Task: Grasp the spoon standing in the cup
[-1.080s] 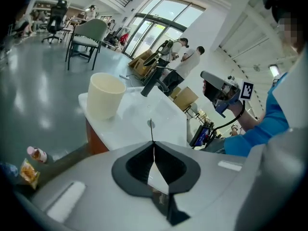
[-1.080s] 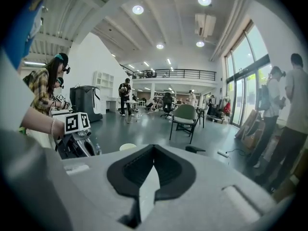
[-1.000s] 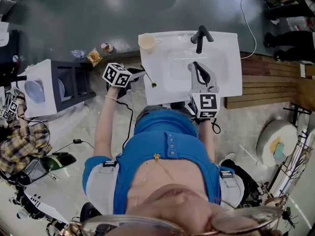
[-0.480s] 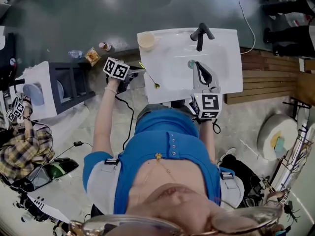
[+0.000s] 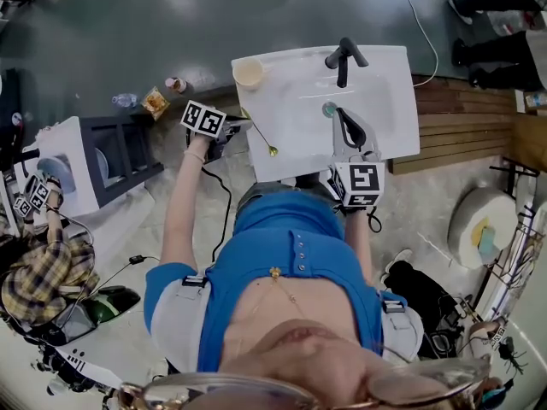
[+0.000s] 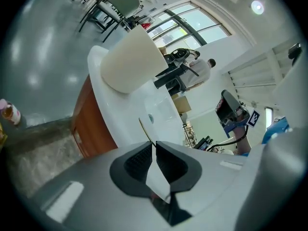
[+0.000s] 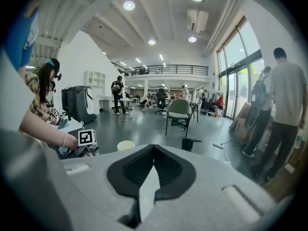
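The left gripper (image 6: 154, 144) is pinched on the thin handle of the spoon (image 5: 261, 137), held over the sink (image 5: 299, 166) apart from the cup (image 5: 249, 73); light, stiff and likely slippery, it suits a handle grip, while the right gripper (image 7: 153, 149) is closed on nothing.

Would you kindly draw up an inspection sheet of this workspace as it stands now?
Surface: white ceramic sink basin, black tap at its back.
Job's things: cream cup upright on the basin's back-left corner; thin gold-coloured spoon out of the cup, over the basin's left edge.
Clutter: plastic bottle and snack packet on the floor.
Grippers: left gripper shut on the spoon's handle; right gripper shut, empty, over the basin.
Cables: black cable below the left gripper; white cable on the floor.
Surroundings: grey floor, wooden decking, people beyond.
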{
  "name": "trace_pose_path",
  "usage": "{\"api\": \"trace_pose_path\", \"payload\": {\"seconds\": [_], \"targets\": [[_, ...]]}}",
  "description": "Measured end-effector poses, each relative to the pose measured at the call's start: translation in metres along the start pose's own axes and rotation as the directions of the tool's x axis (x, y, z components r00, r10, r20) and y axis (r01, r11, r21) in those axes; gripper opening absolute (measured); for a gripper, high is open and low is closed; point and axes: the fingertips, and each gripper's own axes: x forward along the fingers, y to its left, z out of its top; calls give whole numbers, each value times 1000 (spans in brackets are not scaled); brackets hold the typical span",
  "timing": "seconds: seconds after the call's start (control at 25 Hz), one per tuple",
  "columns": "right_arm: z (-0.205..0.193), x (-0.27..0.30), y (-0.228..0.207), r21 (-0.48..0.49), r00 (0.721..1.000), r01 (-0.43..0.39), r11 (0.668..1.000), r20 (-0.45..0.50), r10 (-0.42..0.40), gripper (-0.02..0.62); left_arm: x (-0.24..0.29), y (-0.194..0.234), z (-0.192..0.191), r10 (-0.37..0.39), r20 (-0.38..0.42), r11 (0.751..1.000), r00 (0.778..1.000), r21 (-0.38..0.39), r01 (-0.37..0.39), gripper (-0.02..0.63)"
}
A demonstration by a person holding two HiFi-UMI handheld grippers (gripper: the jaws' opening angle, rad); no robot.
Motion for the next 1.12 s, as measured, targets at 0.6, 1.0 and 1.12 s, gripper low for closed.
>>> {"api": "trace_pose_path", "payload": {"seconds": [0.6,1.0,1.12], "targets": [[0,1,-4,22,1000,-8,1000,21,7,3,10,8,0,166,0,985,986,39,-166,48],[1,-3,-13,11,999,-38,999,33,38,3,14,11,5,275,43,960,960,37,-277,57],[2,-7,-19,6,998,-44,999,41,44,3,15,9,5,314,49,947,948,57,-316,63]]}}
